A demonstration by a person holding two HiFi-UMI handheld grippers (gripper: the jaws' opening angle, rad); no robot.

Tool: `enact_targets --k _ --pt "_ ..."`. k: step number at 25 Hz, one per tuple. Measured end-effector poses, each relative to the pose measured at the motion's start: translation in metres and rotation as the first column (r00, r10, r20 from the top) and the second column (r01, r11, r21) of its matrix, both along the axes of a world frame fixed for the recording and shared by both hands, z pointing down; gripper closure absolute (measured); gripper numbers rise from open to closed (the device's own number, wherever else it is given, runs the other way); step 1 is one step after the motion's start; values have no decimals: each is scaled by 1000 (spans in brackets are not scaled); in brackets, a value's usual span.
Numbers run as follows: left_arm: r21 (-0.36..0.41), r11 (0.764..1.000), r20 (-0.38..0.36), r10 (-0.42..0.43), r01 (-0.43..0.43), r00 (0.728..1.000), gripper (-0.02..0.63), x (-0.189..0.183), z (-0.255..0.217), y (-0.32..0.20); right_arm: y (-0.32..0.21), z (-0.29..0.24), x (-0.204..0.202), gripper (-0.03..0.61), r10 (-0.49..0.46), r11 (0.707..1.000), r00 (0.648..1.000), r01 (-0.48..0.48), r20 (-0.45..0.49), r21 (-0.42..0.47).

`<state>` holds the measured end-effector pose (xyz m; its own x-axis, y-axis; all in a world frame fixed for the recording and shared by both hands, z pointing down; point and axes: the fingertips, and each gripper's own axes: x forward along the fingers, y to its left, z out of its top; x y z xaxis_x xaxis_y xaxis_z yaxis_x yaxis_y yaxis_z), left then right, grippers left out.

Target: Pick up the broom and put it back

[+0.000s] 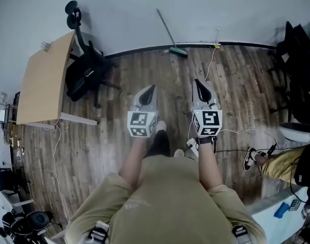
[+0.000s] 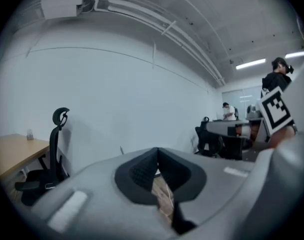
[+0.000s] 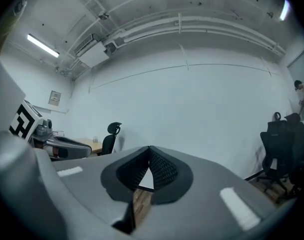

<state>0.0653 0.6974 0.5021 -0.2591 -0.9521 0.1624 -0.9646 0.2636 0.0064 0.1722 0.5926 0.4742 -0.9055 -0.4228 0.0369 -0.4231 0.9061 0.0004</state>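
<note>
Wood planks make up the floor [image 1: 119, 93], and the risks can be read across it from the far side of the left tongs to the far side of the right. Well off to the left of the left tongs [image 1: 149, 89] stand a pale counter [image 1: 43, 80] and a black office chair [image 1: 86, 72]; a wide swing of a long handle that way could clip the chair. The left tongs are pressed together at the tips with nothing between them. The broom [image 1: 167, 32] leans against the white wall [image 1: 119, 14] well ahead of both tongs, roughly between the lines they point along, with its green head down at the baseboard. The handle is thin and only propped, so a nudge from closed tips would likely send it sliding along the wall and clattering down; both pairs must spread before they reach it. An off-centre pinch could let the handle pivot. The right tongs [image 1: 198, 83] are likewise shut tight and empty, held about level. Just ahead and to their right a pale cable [image 1: 209, 67] runs from the wall across the floor, a likely snag for feet or bristles on the way in. Farther right, another person's shoe [image 1: 250, 158] rests on the floor, well apart from the path.
</note>
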Motion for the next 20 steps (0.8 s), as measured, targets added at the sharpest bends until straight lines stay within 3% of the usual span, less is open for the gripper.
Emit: enact_targets --k 2,7,15,20 --pt "3 1000 2 23 -23 1000 612 -11 0 -17 -12 2 -15 572 -6 1000 1000 6 -2 -25" --pt "25 1000 -9 -6 7 1000 612 -71 -3 -51 -40 25 -75 572 -6 966 1000 13 28 -257" --pt "60 998 -53 -2 6 999 612 -184 -15 -84 -52 15 -206 572 -67 980 994 51 -81 -193" --pt "46 999 -84 10 -6 996 612 -227 1 -92 -56 32 -255 571 -103 980 984 75 -146 -186"
